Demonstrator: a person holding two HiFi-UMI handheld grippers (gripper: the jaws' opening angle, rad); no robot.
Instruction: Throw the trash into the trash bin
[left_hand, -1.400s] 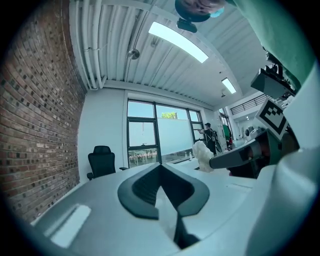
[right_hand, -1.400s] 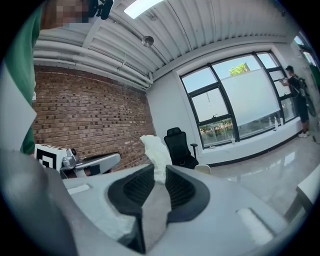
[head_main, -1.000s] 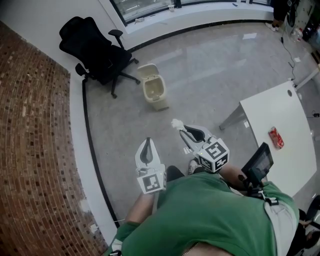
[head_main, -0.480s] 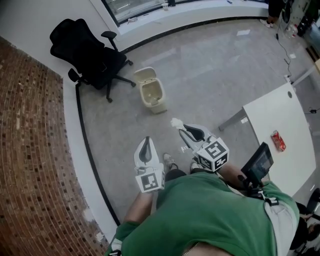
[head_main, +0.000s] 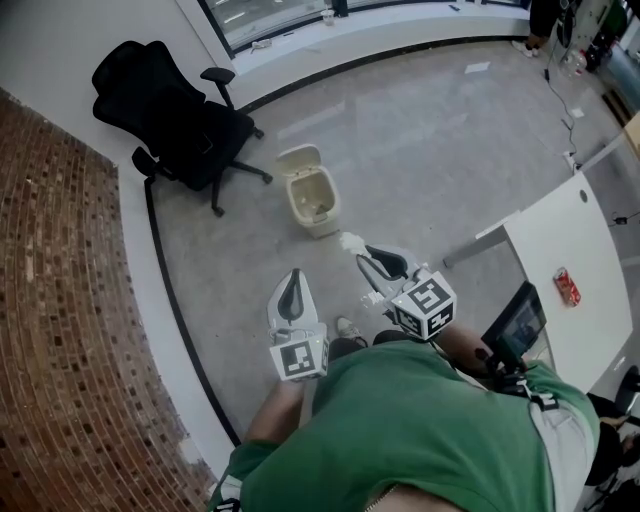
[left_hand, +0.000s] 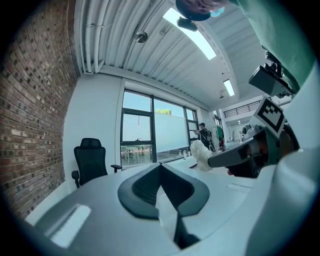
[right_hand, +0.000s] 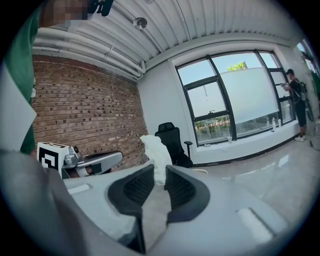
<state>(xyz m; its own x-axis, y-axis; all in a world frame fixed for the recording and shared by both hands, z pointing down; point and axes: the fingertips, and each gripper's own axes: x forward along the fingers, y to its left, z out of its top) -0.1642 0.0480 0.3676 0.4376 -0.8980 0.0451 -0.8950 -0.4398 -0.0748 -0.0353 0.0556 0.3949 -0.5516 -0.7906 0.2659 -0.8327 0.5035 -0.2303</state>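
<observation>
A crumpled white wad of trash sticks out of my right gripper, which is shut on it and held above the floor. The same white wad rises between the dark jaws in the right gripper view. It also shows as a white wad at the tip of the right gripper in the left gripper view. A cream trash bin with its lid up stands on the grey floor just beyond the wad. My left gripper is shut and holds nothing.
A black office chair stands left of the bin by the brick wall. A white table with a red can is at the right. A person stands far off by the windows.
The view has closed in on the bin, which now lies nearer my right gripper and its wad. Both grippers keep the same pose and grip.
</observation>
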